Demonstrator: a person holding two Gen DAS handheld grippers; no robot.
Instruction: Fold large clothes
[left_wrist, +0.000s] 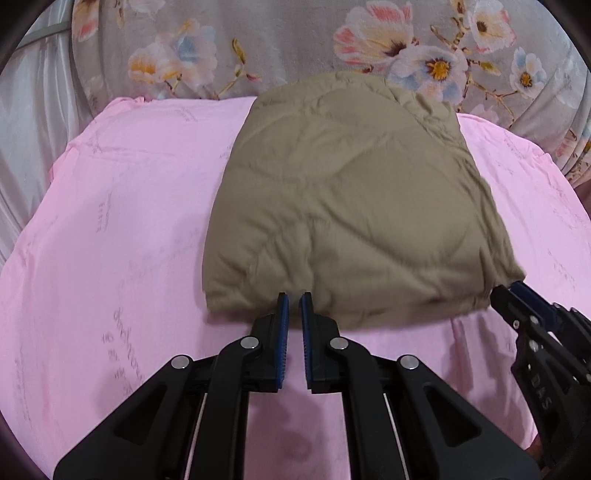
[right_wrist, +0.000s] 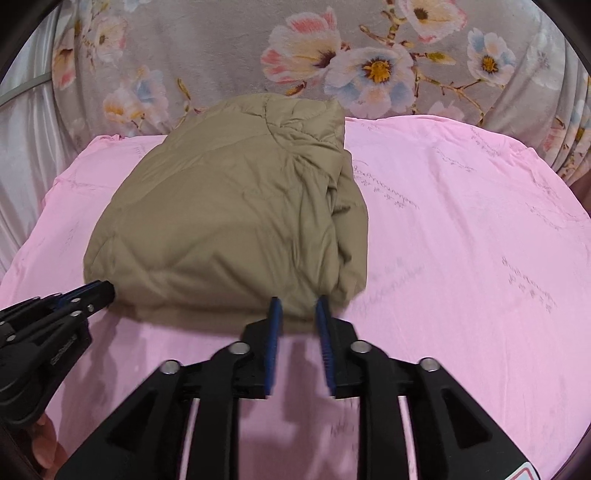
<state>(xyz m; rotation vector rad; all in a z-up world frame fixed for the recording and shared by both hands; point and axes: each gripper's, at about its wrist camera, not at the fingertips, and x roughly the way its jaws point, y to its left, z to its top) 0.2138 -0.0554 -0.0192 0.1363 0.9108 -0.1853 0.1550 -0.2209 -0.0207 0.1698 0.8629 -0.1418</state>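
Surface: pink sheet (left_wrist: 129, 221) with faint printed script, lightly creased.
Behind: grey floral blanket (right_wrist: 221, 44) with pink, white and blue blossoms.
Left edge: pale satin drape (left_wrist: 33, 122).

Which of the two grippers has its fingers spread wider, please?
The right gripper: a clear gap shows between its blue-padded fingers at the khaki quilted jacket's near edge, while the left gripper shows only a narrow slit.

Work surface: pink sheet (left_wrist: 140, 206), faint printed script, spread flat.
Backdrop: grey floral blanket (left_wrist: 280, 40), pink, white and blue blooms, behind the sheet.
Left edge: pale satin fabric (left_wrist: 33, 122), vertical folds.
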